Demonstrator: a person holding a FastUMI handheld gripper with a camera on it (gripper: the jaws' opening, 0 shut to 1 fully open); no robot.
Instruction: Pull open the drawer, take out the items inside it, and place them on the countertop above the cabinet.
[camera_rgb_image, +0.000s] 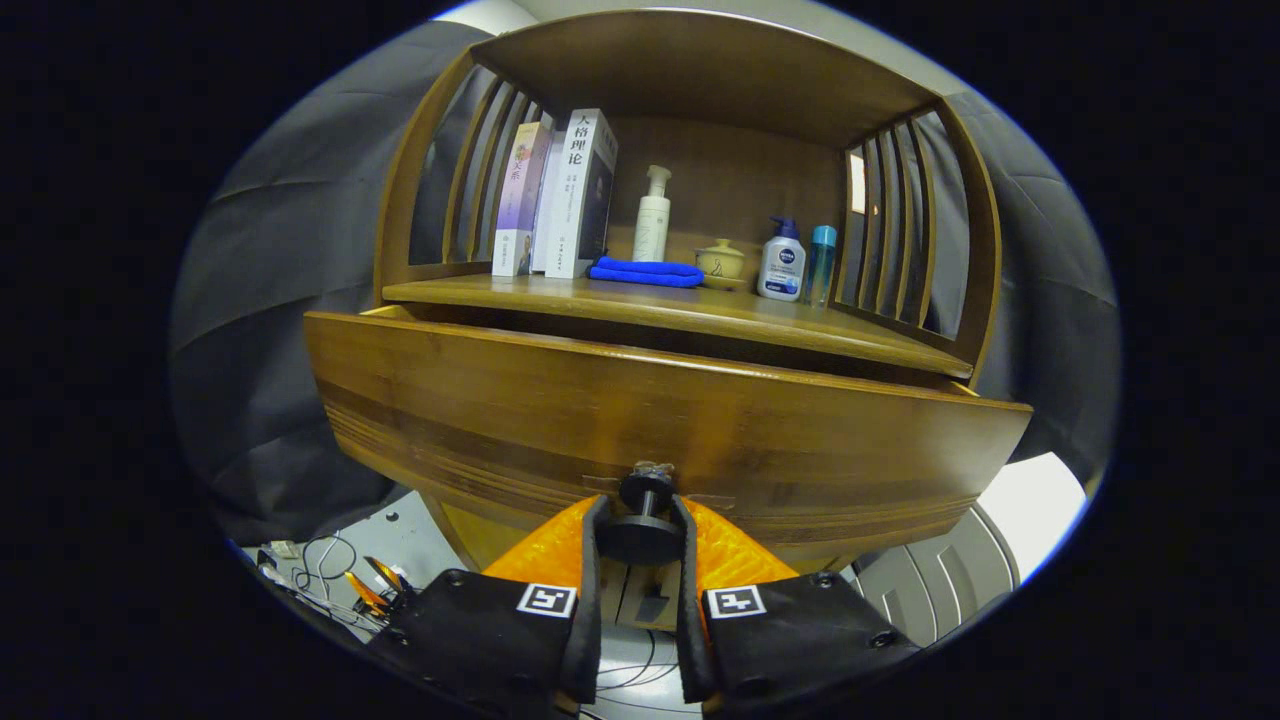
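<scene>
A wide wooden drawer front (650, 420) stands pulled out from under the cabinet's countertop (680, 315), with a dark gap between them. Its inside is hidden from here. A round dark knob (645, 520) juts from the lower middle of the drawer front. My gripper (640, 530) is shut on that knob, one finger pressing each side of its disc.
On the countertop stand two upright books (560, 195), a white pump bottle (652, 215), a folded blue cloth (645, 271), a small lidded pot (720, 262), a lotion bottle (782, 260) and a blue bottle (820, 262). Slatted side walls and a top board enclose it. Cables lie on the floor below left.
</scene>
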